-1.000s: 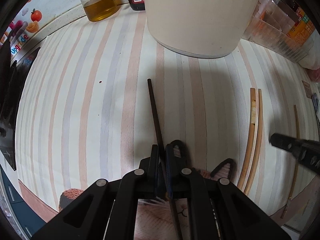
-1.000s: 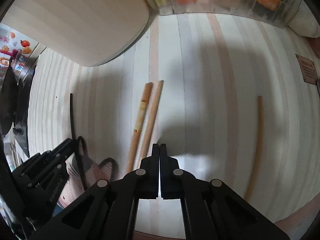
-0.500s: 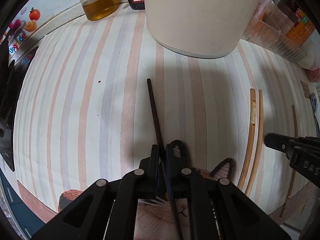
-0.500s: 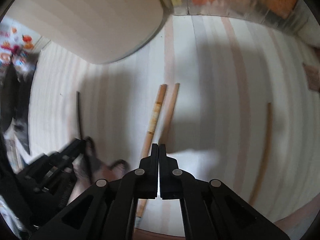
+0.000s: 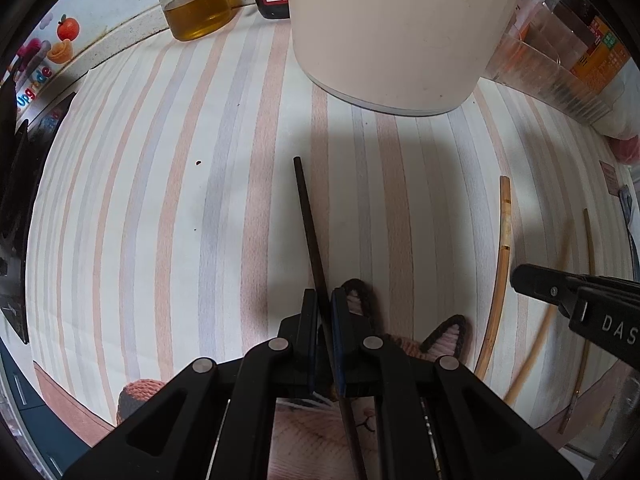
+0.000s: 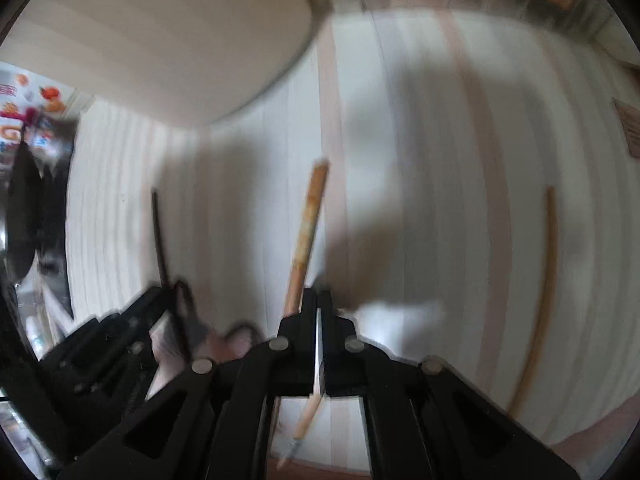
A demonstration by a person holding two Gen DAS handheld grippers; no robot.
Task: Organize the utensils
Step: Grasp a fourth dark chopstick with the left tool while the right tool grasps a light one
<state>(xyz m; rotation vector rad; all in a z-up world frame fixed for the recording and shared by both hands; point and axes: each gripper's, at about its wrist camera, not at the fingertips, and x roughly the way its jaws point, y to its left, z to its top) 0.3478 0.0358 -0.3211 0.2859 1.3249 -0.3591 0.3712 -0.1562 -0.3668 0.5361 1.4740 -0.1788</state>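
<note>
Left gripper point(image 5: 325, 300): clamped on black chopstick point(image 5: 307, 216), far end over striped worktop point(image 5: 160, 208). Right gripper point(image 6: 319, 300): pressed together, apparently empty, above wooden chopsticks point(image 6: 307, 224); view blurred. Best carried level toward cream container point(image 5: 396, 28), grip kept firm.

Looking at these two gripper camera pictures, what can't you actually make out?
- Right wrist view: motion blur; whether the right gripper pinches a chopstick is unclear.
- Left wrist view: the dark chopstick's lower end hides behind the left gripper.
- Cream container: top cut off by the frame edge.
</note>
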